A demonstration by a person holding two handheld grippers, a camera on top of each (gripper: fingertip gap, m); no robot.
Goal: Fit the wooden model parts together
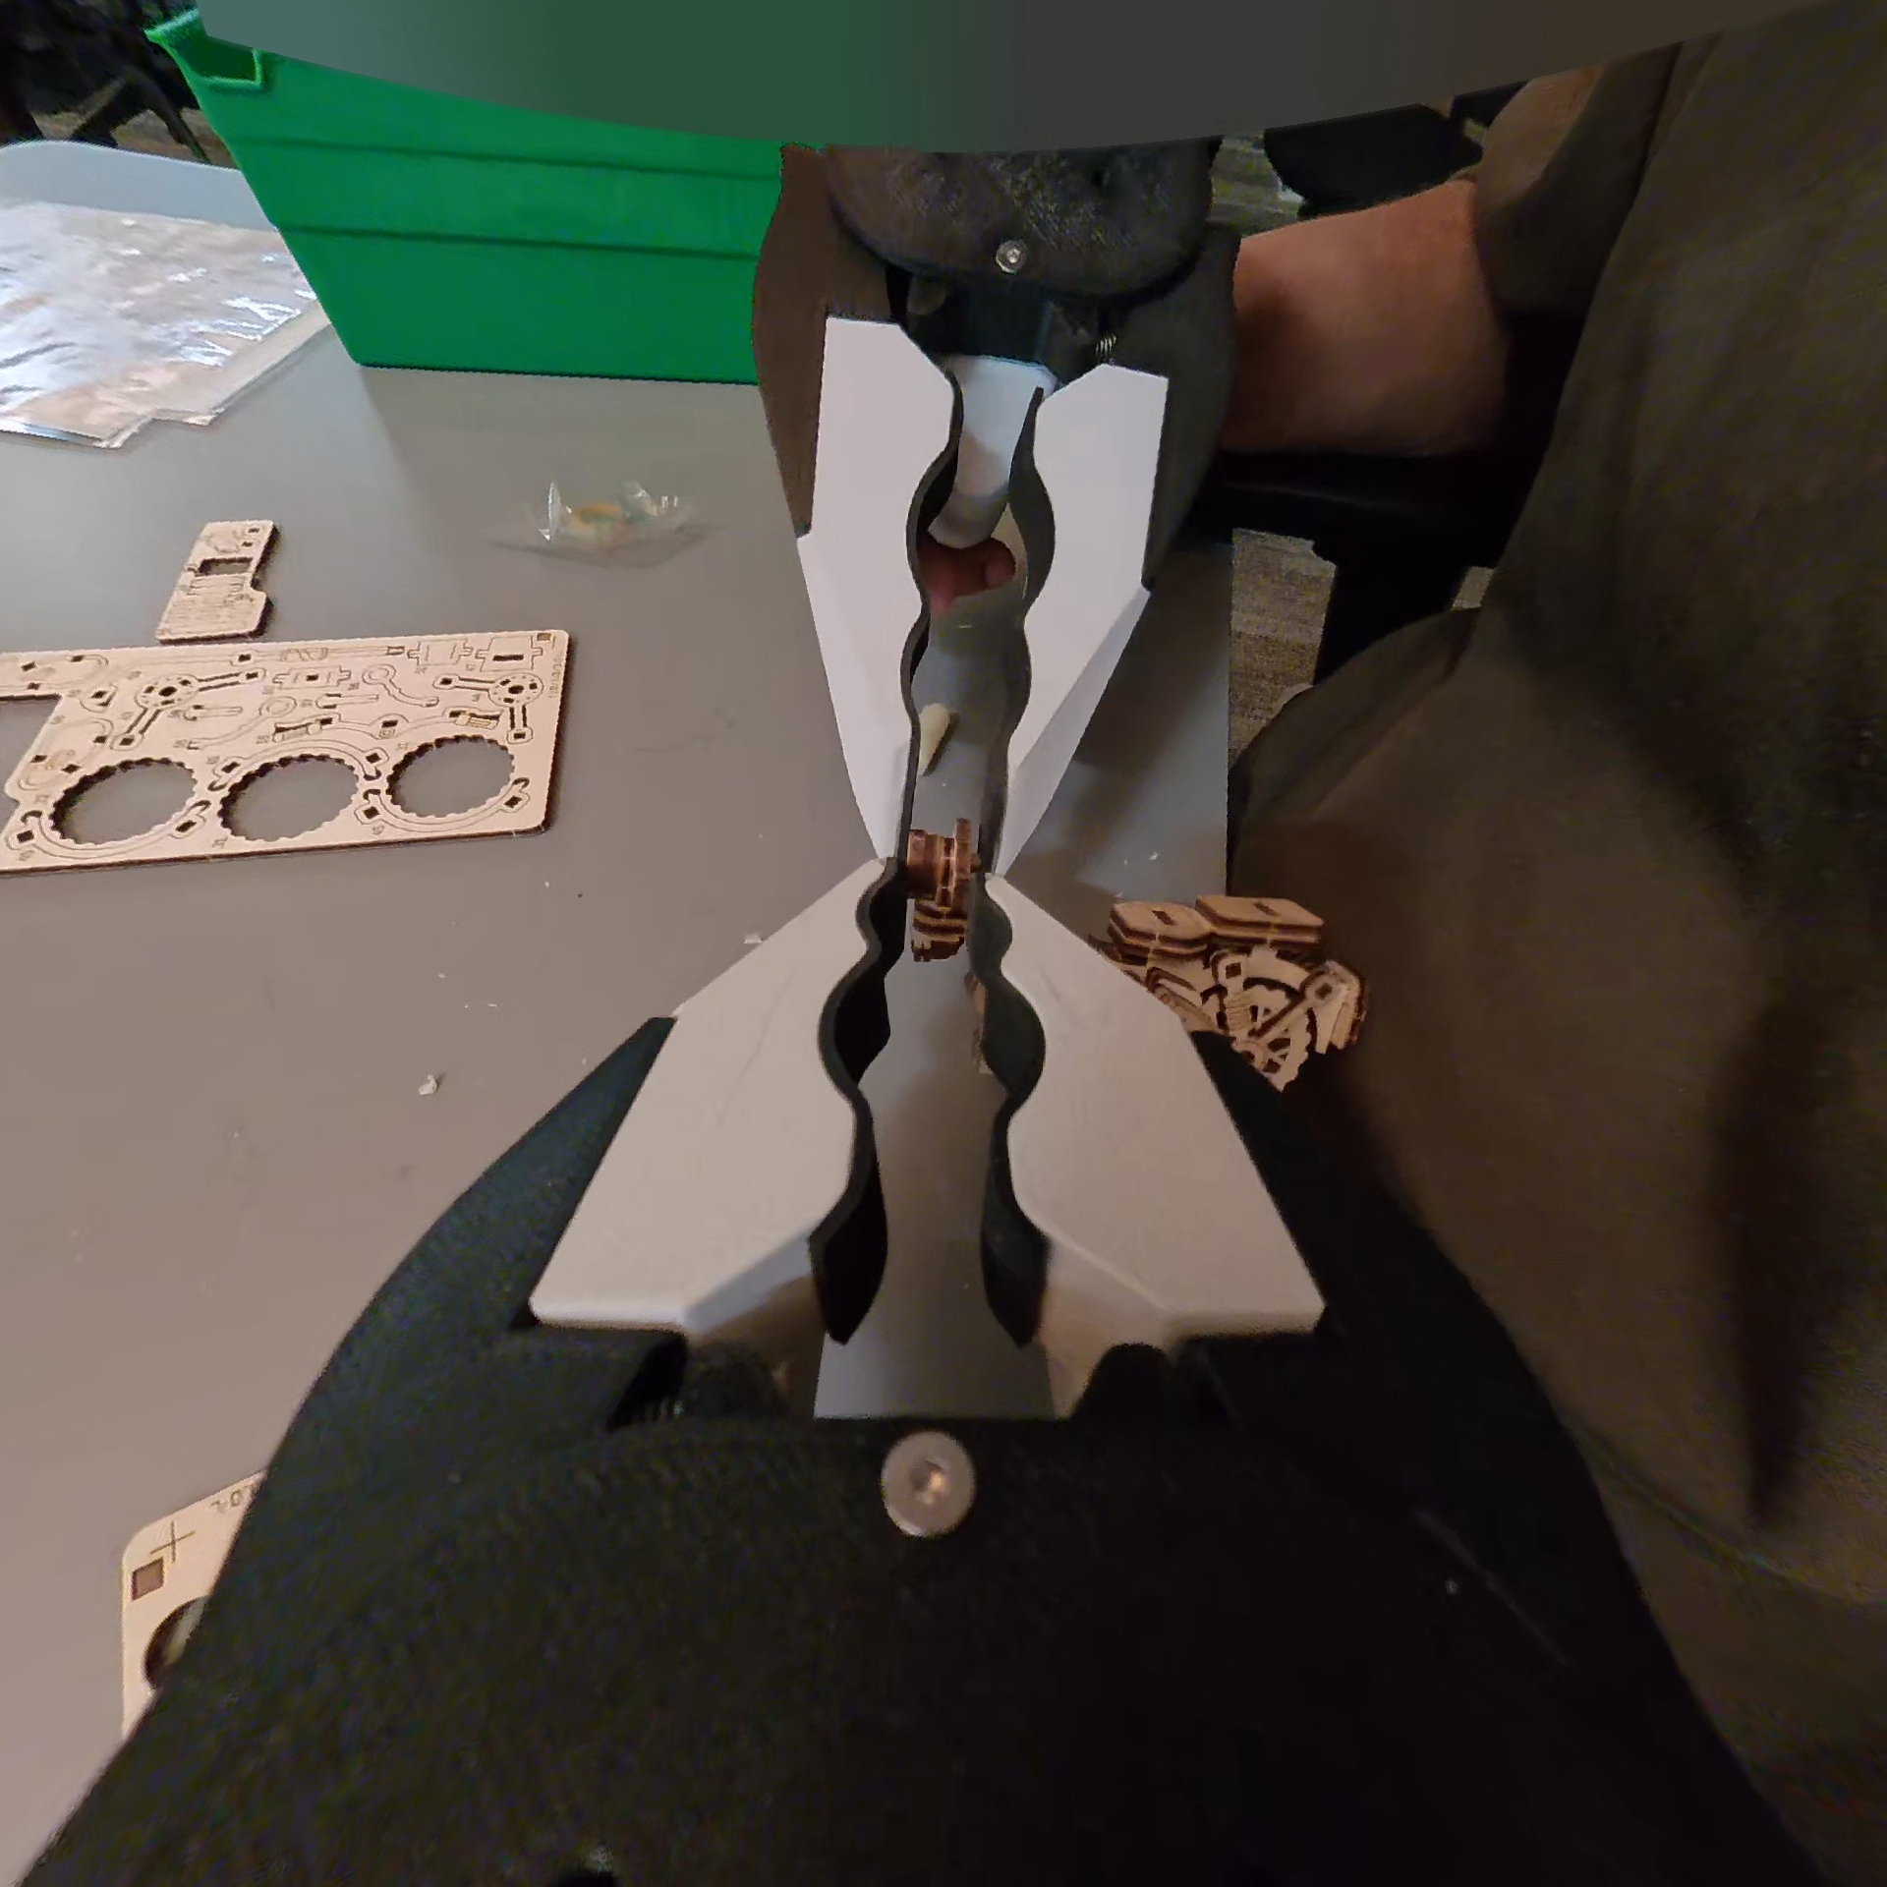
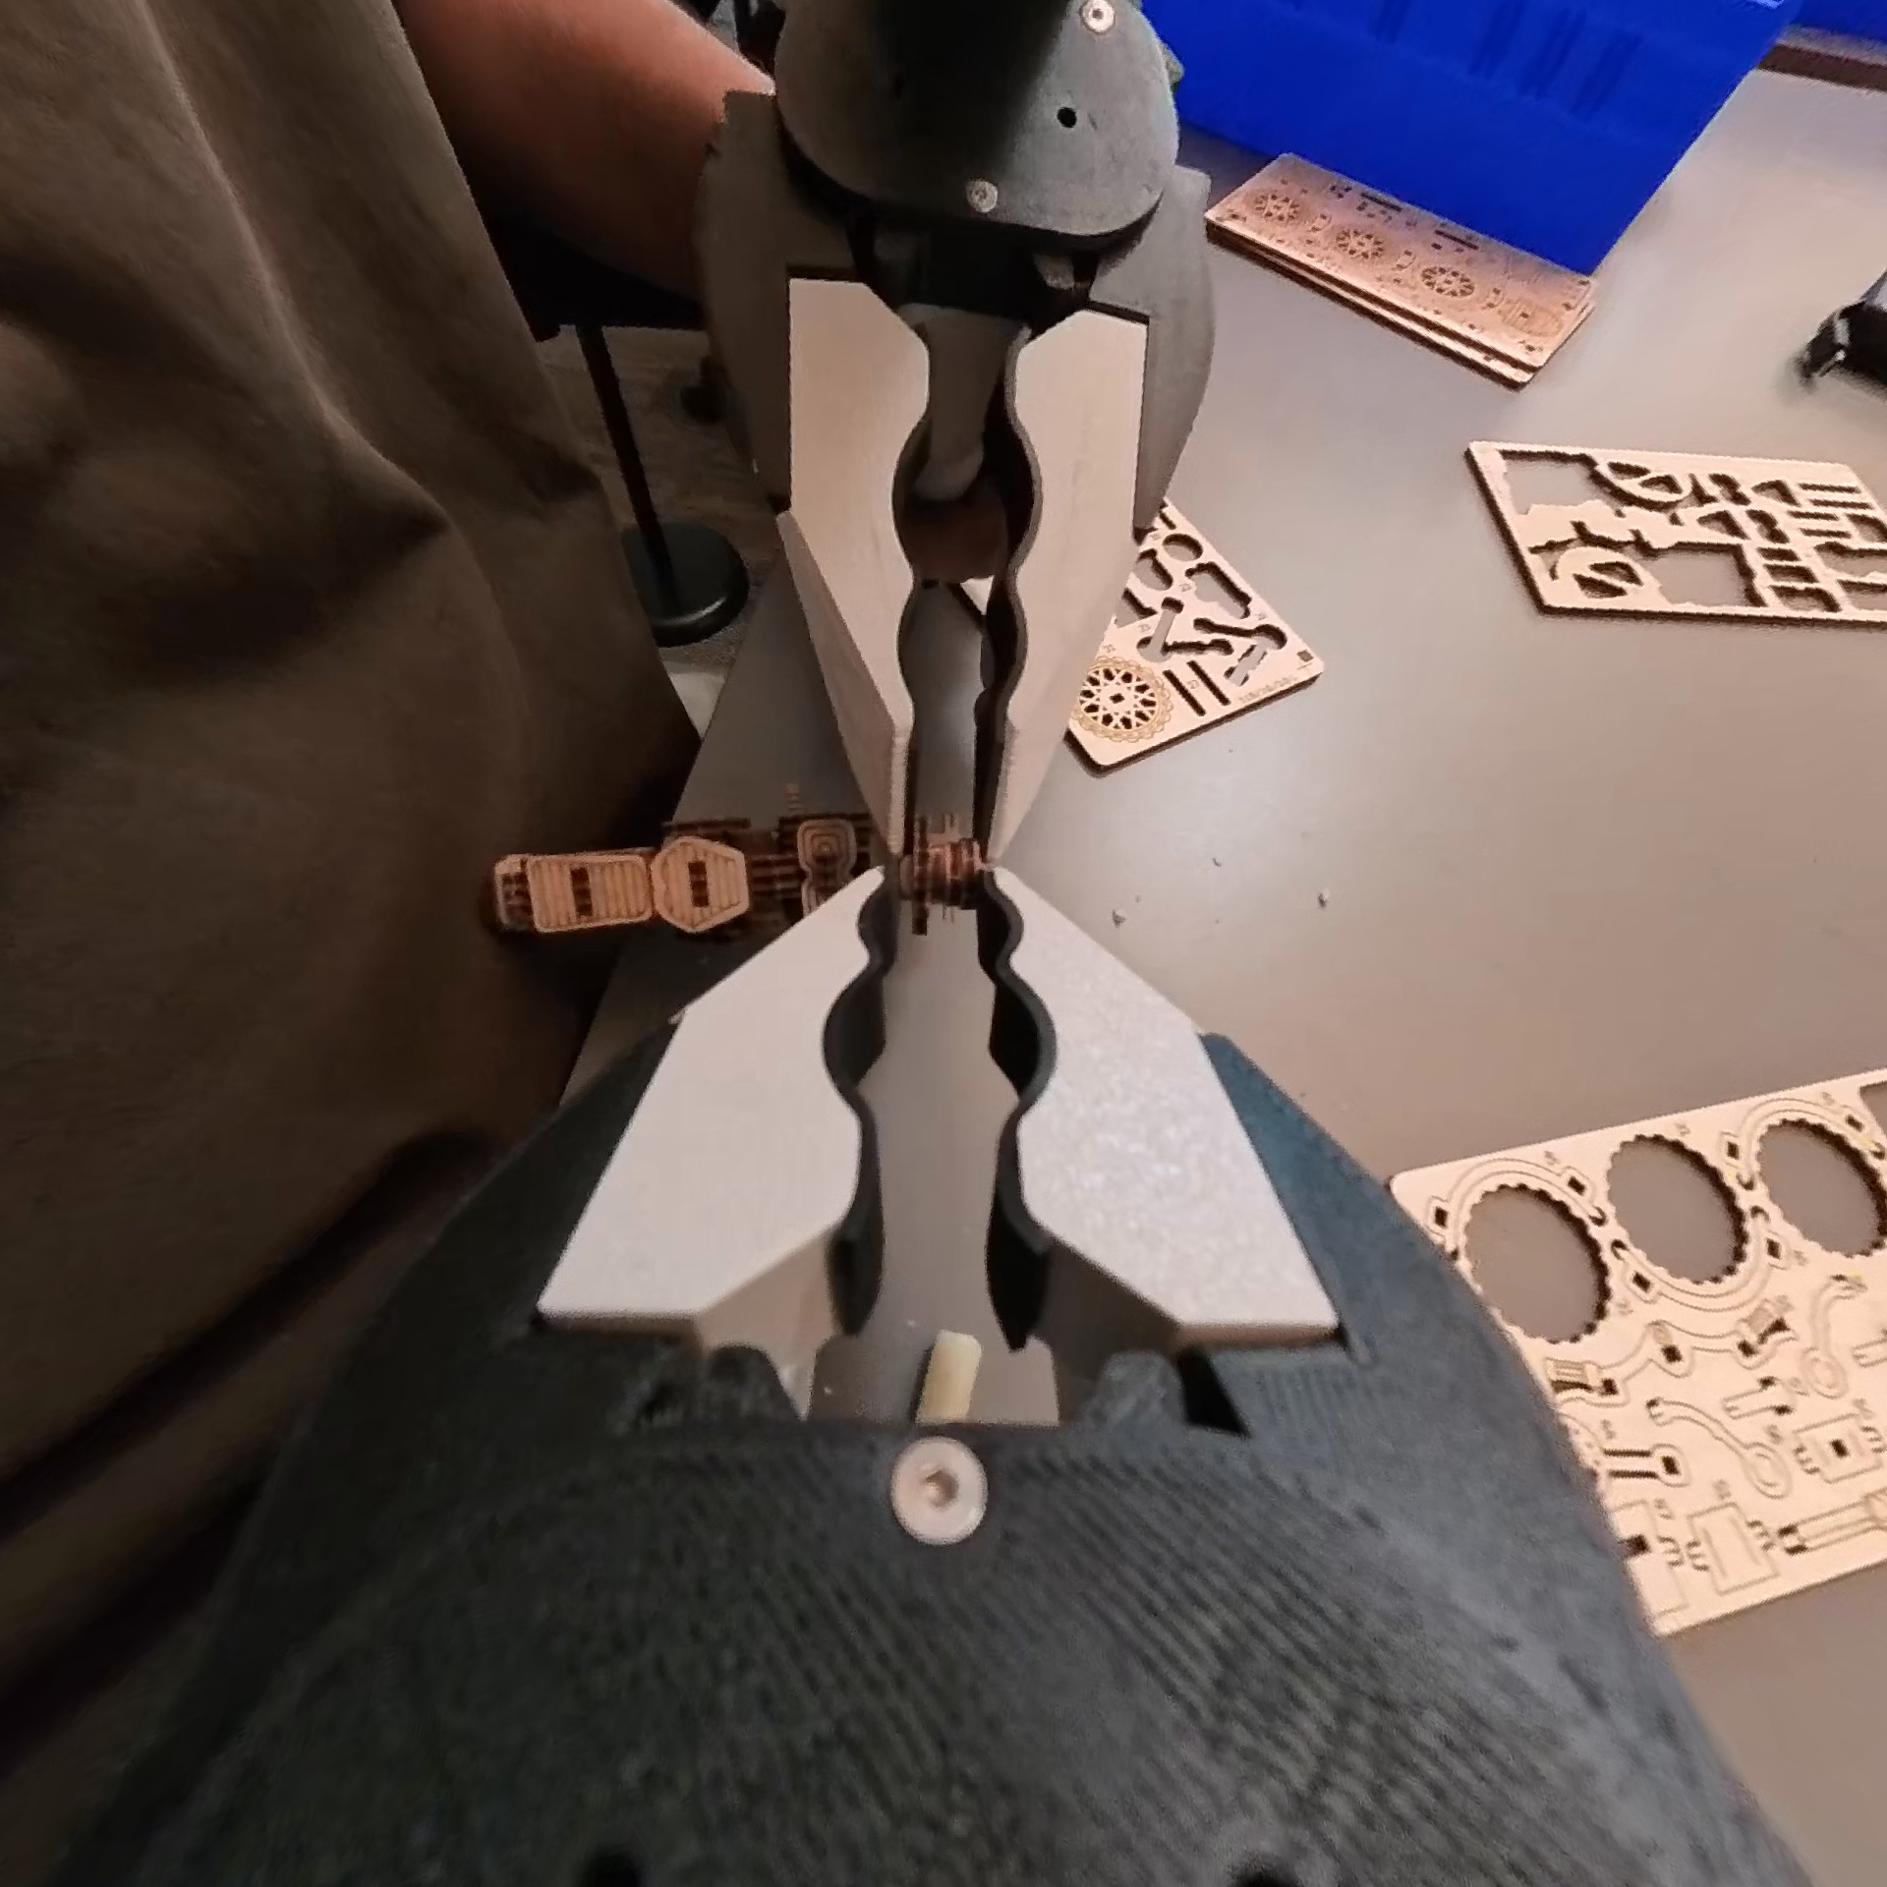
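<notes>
The two grippers meet tip to tip above the grey table (image 1: 306,1021), and a small stack of wooden gear-like discs (image 1: 941,878) sits right at the meeting point. In the left wrist view, the left gripper (image 1: 934,904) has its jaws narrowed onto the lower end of this small wooden assembly, while the right gripper (image 1: 945,832) comes in from the opposite side, its jaws narrowed onto the upper end. The right wrist view shows the same pinch mirrored: the right gripper (image 2: 941,899) and the left gripper (image 2: 939,837) both clamp the little stack (image 2: 941,868), which is held clear of the table.

Just beside the tips, at the table's edge near the person's clothing, lies a cluster of loose wooden parts (image 1: 1236,970); their number cannot be counted exactly. In the left wrist view one large punched wooden sheet (image 1: 276,745) with three round toothed holes lies flat, with one small wooden offcut (image 1: 220,582) just beyond it, one small clear bag (image 1: 602,511), one crinkled plastic wrapper (image 1: 133,317) and one green bin (image 1: 490,225). The right wrist view shows four more wooden sheets or stacks and a blue bin (image 2: 1481,112).

Each gripper points straight at the other, roughly level, fingers aligned along one line.
</notes>
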